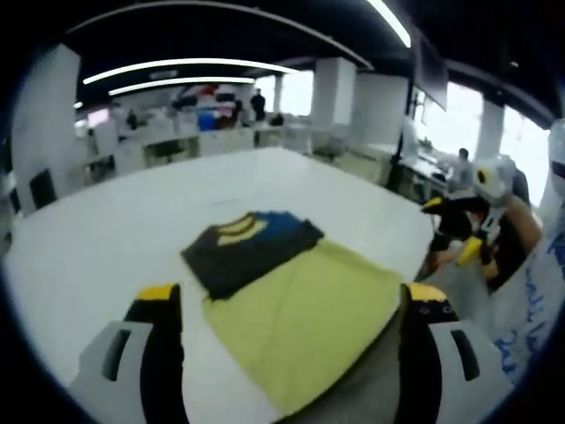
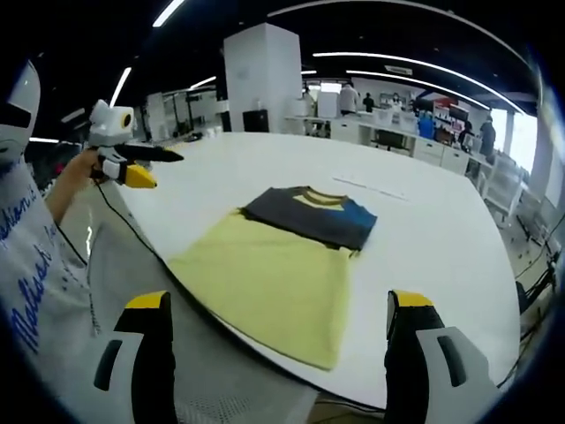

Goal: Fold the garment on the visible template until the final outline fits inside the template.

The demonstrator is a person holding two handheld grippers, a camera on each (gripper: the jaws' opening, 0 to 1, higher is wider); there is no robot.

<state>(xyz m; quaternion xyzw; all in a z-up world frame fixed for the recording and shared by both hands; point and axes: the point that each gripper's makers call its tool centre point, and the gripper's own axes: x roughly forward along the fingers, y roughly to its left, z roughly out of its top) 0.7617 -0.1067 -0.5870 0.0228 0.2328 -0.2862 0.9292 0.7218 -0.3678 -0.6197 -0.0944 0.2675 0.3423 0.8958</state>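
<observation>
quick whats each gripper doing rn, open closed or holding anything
left gripper: open, holding nothing, above the folded garment.
right gripper: open, holding nothing, off the table.

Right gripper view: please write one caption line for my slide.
Folded yellow and dark garment lies on the white table, seen between the open right gripper jaws.

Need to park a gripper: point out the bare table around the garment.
Bare white table lies beyond the garment's dark collar end and to its far side. Crowded: the near edge, where the yellow hem hangs over, by the person's sleeve.
</observation>
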